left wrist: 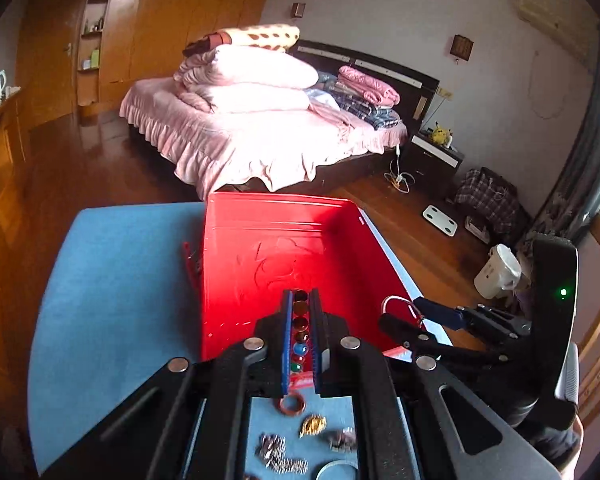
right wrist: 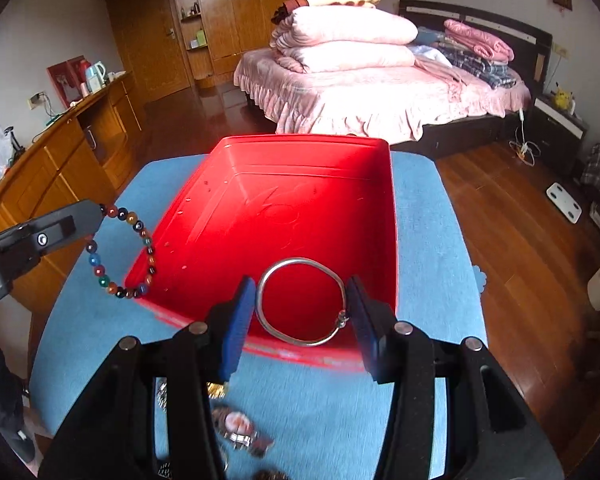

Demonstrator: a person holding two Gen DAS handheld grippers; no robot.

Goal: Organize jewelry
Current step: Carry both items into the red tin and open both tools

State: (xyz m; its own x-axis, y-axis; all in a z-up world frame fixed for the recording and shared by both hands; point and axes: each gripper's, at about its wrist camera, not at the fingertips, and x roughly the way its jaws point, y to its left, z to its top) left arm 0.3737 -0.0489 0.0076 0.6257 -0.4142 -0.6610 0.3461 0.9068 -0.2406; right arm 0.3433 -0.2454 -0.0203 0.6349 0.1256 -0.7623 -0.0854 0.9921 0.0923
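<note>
1. The left gripper [left wrist: 301, 340] has its blue-padded fingers pressed together on a bead bracelet [left wrist: 300, 334], a string of many-coloured round beads lined up between the pads.
2. From the right side, that same bead bracelet [right wrist: 126, 252] hangs as a loop from the tip of the left gripper [right wrist: 94, 212], dangling just beside the near-left corner of the red bin [right wrist: 300, 200] and above the blue table top [right wrist: 432, 248].
3. The right gripper [right wrist: 302, 312] clamps a silver bangle [right wrist: 302, 304] between its blue pads; the ring stands spread across the gap, its small clasp near the right pad.
4. The silver bangle is held over the near edge of the red bin, whose inside looks bare apart from an embossed pattern on the floor.
5. In the left camera the right gripper [left wrist: 400, 312] shows at the right edge of the red bin [left wrist: 284, 240], with the silver bangle [left wrist: 398, 306] a thin wire loop at its tip.
6. On the blue table top [left wrist: 112, 280] close to the person lie more pieces: a brown ring [left wrist: 291, 405], a gold trinket [left wrist: 313, 425] and a silver chain [left wrist: 278, 456].
7. A wristwatch [right wrist: 240, 428] lies under the right gripper, blurred.
8. Behind the table stands a bed [right wrist: 380, 92] with pink covers.
</note>
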